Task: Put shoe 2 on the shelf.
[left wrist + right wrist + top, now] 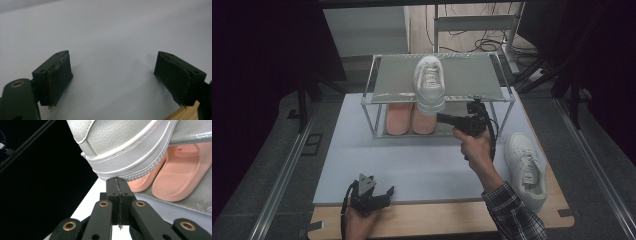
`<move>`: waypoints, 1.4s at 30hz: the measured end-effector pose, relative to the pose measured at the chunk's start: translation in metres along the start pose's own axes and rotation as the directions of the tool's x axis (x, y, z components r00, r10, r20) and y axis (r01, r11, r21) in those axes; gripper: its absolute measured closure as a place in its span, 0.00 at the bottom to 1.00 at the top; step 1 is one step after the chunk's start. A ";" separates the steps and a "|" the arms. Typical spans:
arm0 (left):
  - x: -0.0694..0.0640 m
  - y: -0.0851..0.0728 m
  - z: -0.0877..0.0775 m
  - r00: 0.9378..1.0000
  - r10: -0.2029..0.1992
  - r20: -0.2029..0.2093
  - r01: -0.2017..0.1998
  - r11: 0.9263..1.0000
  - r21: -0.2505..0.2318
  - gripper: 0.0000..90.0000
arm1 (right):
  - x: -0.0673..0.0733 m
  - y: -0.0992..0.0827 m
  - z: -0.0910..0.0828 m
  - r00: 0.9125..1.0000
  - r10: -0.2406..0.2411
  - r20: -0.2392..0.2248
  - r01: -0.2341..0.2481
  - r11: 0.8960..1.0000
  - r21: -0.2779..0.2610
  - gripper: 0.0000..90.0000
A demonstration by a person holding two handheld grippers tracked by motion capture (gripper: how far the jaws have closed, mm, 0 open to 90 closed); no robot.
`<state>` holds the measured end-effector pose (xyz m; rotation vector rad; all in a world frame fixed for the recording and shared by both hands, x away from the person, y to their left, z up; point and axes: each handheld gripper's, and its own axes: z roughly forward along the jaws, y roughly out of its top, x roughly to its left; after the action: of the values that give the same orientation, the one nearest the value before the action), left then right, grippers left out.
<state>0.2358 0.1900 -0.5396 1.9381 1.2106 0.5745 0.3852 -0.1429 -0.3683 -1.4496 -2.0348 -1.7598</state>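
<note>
At left on the desk point(362, 165), the left gripper point(379, 196) rests with jaws spread and empty. Two pink slippers point(409, 119) lie under the rack point(377, 80); one white sneaker point(430, 82), pebbled leather with stitched sole, overhangs its top shelf. The right gripper point(443, 118), jaws pressed together, meets that sole's heel. A second sneaker point(527, 170) lies far right.
</note>
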 end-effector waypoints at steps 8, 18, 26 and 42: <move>0.000 0.000 0.000 1.000 0.000 0.000 0.000 1.000 0.000 0.16 | 0.001 0.007 0.022 1.000 0.016 0.009 -0.016 1.000 -0.002 1.00; 0.000 0.000 0.000 1.000 0.000 0.000 0.000 1.000 0.000 0.16 | 0.005 0.011 0.035 0.997 0.006 0.077 -0.004 1.000 -0.026 1.00; 0.000 0.000 0.000 1.000 0.000 0.000 0.000 1.000 0.000 0.16 | 0.002 0.013 0.034 0.997 0.003 0.079 -0.001 1.000 -0.023 1.00; 0.000 0.000 0.000 1.000 0.000 0.000 0.000 1.000 0.000 0.16 | 0.002 0.013 0.041 0.996 -0.007 0.088 0.009 1.000 -0.027 1.00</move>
<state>0.2357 0.1900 -0.5396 1.9379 1.2105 0.5746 0.4126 -0.1106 -0.3716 -1.5553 -2.0691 -1.7637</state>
